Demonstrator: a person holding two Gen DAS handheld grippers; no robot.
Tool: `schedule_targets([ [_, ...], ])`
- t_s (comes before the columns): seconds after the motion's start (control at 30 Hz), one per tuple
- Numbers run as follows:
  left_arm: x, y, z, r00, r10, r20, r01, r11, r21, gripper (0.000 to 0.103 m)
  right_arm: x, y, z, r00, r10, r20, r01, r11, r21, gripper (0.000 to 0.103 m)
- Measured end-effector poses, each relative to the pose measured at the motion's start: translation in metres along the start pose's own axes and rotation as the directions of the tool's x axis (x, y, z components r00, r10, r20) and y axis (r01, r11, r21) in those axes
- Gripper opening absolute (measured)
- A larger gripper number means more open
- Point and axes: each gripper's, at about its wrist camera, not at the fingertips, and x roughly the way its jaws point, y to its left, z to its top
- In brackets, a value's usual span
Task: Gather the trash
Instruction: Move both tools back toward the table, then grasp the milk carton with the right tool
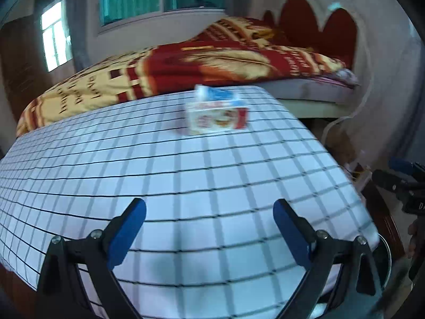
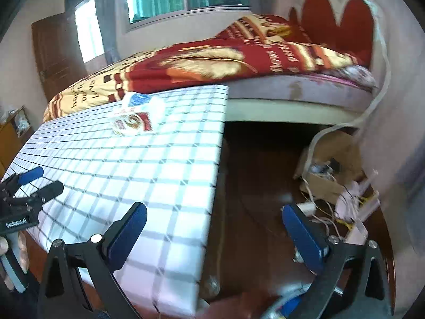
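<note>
Trash: I take the small printed carton [image 1: 217, 113] for it; it sits on the far part of the checked worktop [image 1: 186, 186], near the bed [image 1: 212, 61].
Left gripper [image 1: 209, 212]: jaws wide apart, empty, low over the near edge, carton straight ahead.
Right gripper [image 2: 215, 220]: jaws apart, empty, half over the worktop edge, half over the floor.
Approach: I would go with the left, level and slow, and close on the carton sides.
Cardboard box [image 2: 329, 159]: on the floor; wires and small parts inside, blurred.
</note>
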Motion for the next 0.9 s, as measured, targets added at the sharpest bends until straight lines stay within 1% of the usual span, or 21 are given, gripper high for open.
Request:
schedule_targets([
  [0.1, 0.011, 0.018, 0.007, 1.000, 0.025, -0.005, -0.025, 0.999, -0.030, 0.097, 0.030, 0.018, 0.027, 1.000, 0.007, -0.003, -0.007, 1.000, -0.030, 0.103],
  [0.3, 0.029, 0.040, 0.017, 0.997, 0.070, -0.013, -0.071, 0.996, -0.053, 0.097, 0.094, 0.040, 0.075, 1.000, -0.001, -0.023, -0.001, 0.998, -0.060, 0.103],
  [0.43, 0.043, 0.058, 0.027, 0.995, 0.099, -0.016, -0.099, 0.992, -0.082, 0.097, 0.135, 0.050, 0.096, 0.999, -0.011, -0.053, 0.007, 0.996, -0.085, 0.103],
  [0.53, 0.054, 0.069, 0.035, 0.993, 0.117, -0.024, -0.118, 0.988, -0.099, 0.097, 0.164, 0.052, 0.107, 0.996, -0.037, -0.080, 0.029, 0.995, -0.090, 0.103],
  [0.63, 0.061, 0.076, 0.040, 0.991, 0.131, -0.029, -0.133, 0.986, -0.105, 0.097, 0.191, 0.052, 0.114, 0.989, -0.055, -0.139, 0.045, 0.996, -0.071, 0.103],
  [0.7, 0.065, 0.080, 0.043, 0.989, 0.141, -0.034, -0.144, 0.984, -0.106, 0.097, 0.197, 0.057, 0.122, 0.990, -0.065, -0.127, 0.057, 0.996, -0.068, 0.103],
  [0.77, 0.068, 0.085, 0.045, 0.988, 0.150, -0.037, -0.154, 0.982, -0.109, 0.097, 0.199, 0.074, 0.125, 0.990, -0.058, -0.130, 0.044, 0.993, -0.112, 0.103],
  [0.8, 0.070, 0.087, 0.045, 0.987, 0.154, -0.041, -0.158, 0.981, -0.110, 0.097, 0.200, 0.088, 0.125, 0.990, -0.043, -0.131, 0.024, 0.990, -0.142, 0.103],
  [0.83, 0.072, 0.090, 0.046, 0.987, 0.157, -0.045, -0.161, 0.980, -0.114, 0.097, 0.201, 0.099, 0.125, 0.991, -0.023, -0.132, 0.001, 0.987, -0.162, 0.103],
  [0.9, 0.071, 0.097, 0.045, 0.985, 0.168, -0.048, -0.173, 0.976, -0.131, 0.097, 0.200, 0.134, 0.121, 0.991, 0.036, -0.132, -0.067, 0.968, -0.242, 0.103],
])
